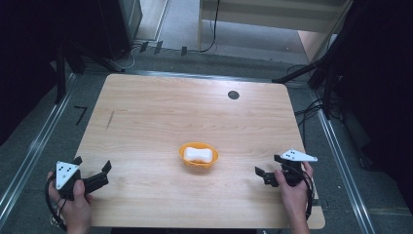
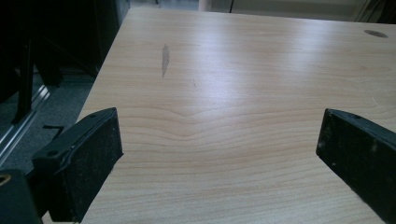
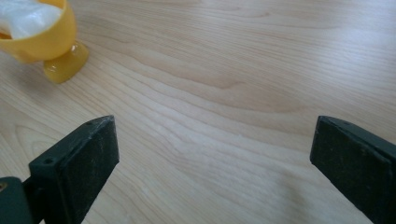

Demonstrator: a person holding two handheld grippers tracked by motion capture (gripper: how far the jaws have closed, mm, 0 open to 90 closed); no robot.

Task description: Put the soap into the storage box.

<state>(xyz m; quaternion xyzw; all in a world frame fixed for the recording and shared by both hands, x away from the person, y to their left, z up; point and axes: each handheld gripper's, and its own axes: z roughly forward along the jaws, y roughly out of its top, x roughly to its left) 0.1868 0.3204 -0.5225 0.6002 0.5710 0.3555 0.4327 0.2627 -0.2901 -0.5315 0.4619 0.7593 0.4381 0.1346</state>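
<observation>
An orange bowl stands near the middle of the wooden table and holds a white, bone-shaped object. In the right gripper view the bowl shows on its foot at the top left, with the white object inside. My left gripper rests at the table's front left, held by a hand, open with nothing between its jaws. At the front right my right gripper is also open and empty, pointing left toward the bowl.
A small dark round hole sits near the table's far edge, and a grey scuff mark lies at the left. Dark stands and cables ring the table on both sides. A pale cabinet stands beyond the far edge.
</observation>
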